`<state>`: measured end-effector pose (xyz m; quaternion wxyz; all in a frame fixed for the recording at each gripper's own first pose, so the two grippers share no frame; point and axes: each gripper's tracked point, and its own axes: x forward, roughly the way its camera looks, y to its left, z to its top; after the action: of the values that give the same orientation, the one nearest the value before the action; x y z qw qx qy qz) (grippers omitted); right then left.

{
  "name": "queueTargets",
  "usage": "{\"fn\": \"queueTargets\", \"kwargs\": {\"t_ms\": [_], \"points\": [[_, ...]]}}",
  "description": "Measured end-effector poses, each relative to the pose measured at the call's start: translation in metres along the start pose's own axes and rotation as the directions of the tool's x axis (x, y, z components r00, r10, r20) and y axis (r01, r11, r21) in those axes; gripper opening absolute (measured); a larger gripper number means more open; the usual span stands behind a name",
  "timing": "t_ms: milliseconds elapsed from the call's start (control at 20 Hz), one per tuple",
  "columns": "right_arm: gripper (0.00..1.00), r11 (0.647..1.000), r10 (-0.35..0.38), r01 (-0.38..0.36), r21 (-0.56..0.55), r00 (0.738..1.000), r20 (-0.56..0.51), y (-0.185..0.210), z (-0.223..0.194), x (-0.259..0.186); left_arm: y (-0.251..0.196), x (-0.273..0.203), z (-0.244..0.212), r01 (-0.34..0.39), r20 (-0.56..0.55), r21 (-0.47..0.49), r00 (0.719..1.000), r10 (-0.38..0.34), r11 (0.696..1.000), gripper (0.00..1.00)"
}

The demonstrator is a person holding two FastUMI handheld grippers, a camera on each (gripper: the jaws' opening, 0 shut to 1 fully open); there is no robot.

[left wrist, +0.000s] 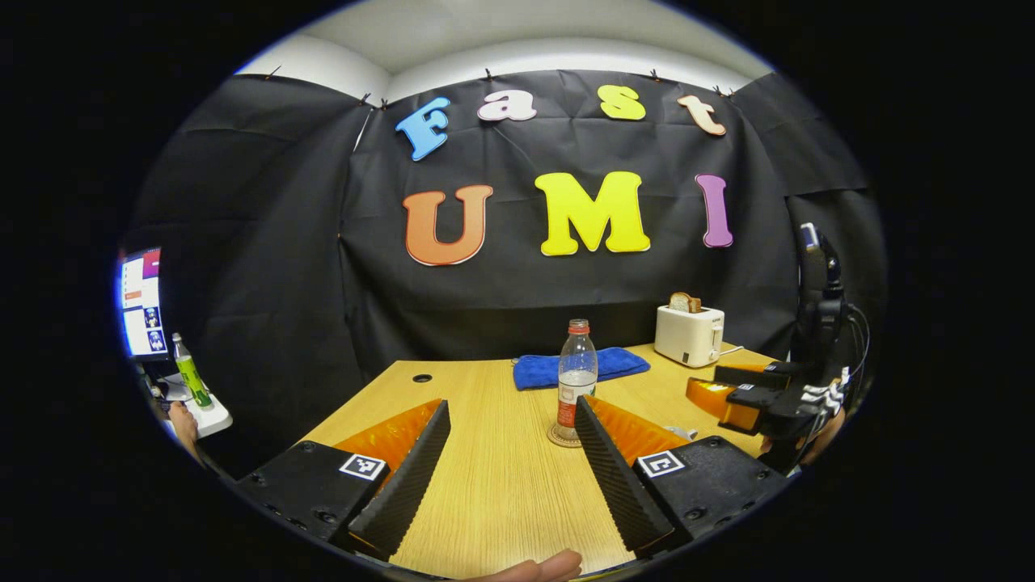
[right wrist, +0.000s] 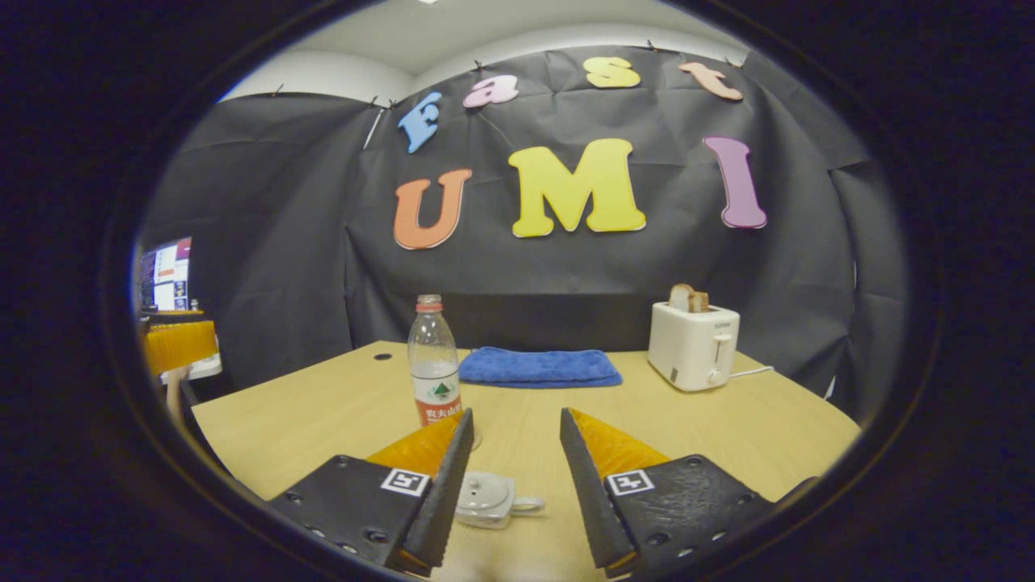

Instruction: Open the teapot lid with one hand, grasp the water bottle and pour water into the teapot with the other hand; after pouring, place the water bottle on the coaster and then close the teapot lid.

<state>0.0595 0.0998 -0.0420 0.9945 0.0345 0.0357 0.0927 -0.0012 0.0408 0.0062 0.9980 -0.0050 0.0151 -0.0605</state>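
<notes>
Waiting at what looks like the start: the bottle (left wrist: 577, 373) is standing capped on the coaster (left wrist: 561, 437) mid-table (left wrist: 501, 485), and the teapot (right wrist: 485, 499) is sitting lid-on, low between the right gripper's (right wrist: 509, 453) fingers, so all steps appear left. Both grippers are hovering level above the table, jaws apart and holding nothing. The left gripper (left wrist: 511, 440) is facing the bottle, which is standing just beyond its fingertips.
</notes>
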Motion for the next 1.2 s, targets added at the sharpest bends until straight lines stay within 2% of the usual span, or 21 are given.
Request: {"fn": "queueTargets", "kwargs": {"t_ms": [100,350,500,700,800,900,1000,1200], "points": [[0.7,0.998,-0.057,0.057,0.007,0.998,0.03,-0.02,0.014,-0.015,0.0,-0.002,0.003,-0.014,0.009,0.014,1.0,0.014,1.0,0.97],[0.78,0.993,-0.115,0.113,0.032,0.991,0.065,-0.058,0.04,-0.054,-0.008,-0.001,0.008,-0.029,0.04,0.035,0.999,0.027,0.999,0.97],[0.97,0.987,-0.158,0.158,0.004,0.983,0.094,-0.083,0.052,-0.079,-0.013,0.001,0.005,-0.043,0.03,0.045,0.999,0.041,0.998,0.97],[0.98,0.982,-0.183,0.187,-0.025,0.976,0.117,-0.105,0.059,-0.107,-0.019,-0.003,0.011,-0.056,0.04,0.013,0.998,0.056,0.998,0.97],[0.97,0.98,-0.196,0.198,-0.012,0.976,0.091,-0.114,0.046,-0.115,-0.02,-0.005,0.015,-0.062,0.052,0.013,0.997,0.062,0.998,0.96],[0.95,0.986,-0.167,0.168,-0.011,0.984,0.055,-0.113,0.034,-0.114,-0.011,-0.01,0.013,-0.101,0.038,0.043,0.994,0.1,0.994,0.96],[0.96,0.982,-0.182,0.184,-0.047,0.982,0.05,-0.122,0.034,-0.115,0.002,-0.016,0.021,-0.151,0.046,0.056,0.988,0.149,0.987,0.98],[0.97,0.97,-0.214,0.225,-0.097,0.971,0.11,-0.121,0.048,-0.127,0.002,-0.016,0.022,-0.137,0.044,-0.02,0.989,0.138,0.99,0.99]]}}
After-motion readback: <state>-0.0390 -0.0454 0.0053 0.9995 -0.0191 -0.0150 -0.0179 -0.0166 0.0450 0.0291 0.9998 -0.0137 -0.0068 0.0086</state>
